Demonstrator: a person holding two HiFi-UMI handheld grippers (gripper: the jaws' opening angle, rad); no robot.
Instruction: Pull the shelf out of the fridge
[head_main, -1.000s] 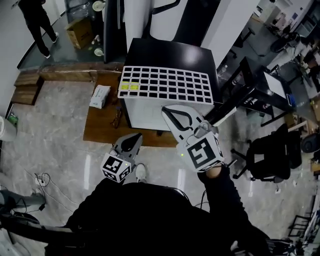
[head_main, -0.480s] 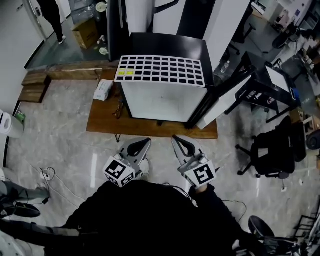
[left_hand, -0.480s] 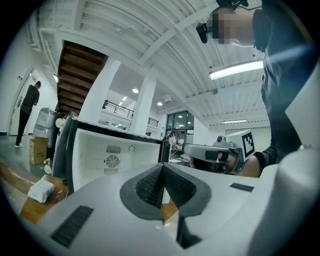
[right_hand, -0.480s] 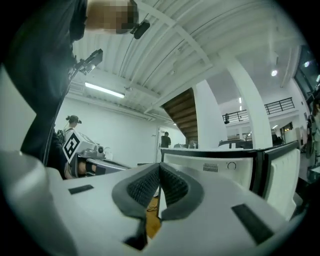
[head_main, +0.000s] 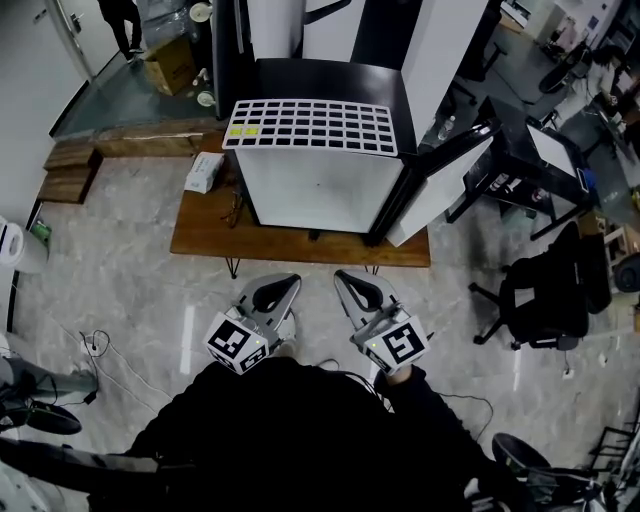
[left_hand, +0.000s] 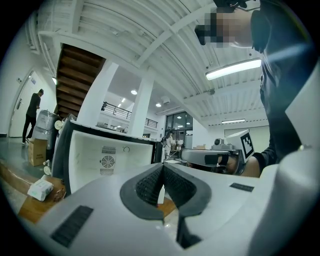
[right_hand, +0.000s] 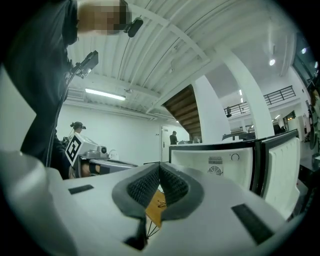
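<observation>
The small fridge (head_main: 312, 188) stands on a low wooden platform (head_main: 292, 246), its door (head_main: 440, 186) swung open to the right. Its white inside (left_hand: 107, 159) looks bare, with a fan grille on the back wall. A white grid shelf (head_main: 310, 125) lies flat on the fridge's black top. My left gripper (head_main: 285, 287) and right gripper (head_main: 346, 279) hang side by side close to my body, well short of the fridge. Both are shut with nothing between the pads (left_hand: 150, 184) (right_hand: 171, 186). Each shows in the other's view: right gripper (left_hand: 210, 157), left gripper (right_hand: 100, 167).
A white packet (head_main: 203, 172) lies on the platform's left end. A black office chair (head_main: 535, 300) and a desk (head_main: 545, 160) stand at the right. A cardboard box (head_main: 170, 65) and a person (head_main: 122, 15) are at the far left. Cables (head_main: 95, 350) trail on the floor.
My right gripper has dropped from beside the fridge top and pulled back toward my body, rolling as it went. The left gripper shifted a little. I stand farther from the fridge.
</observation>
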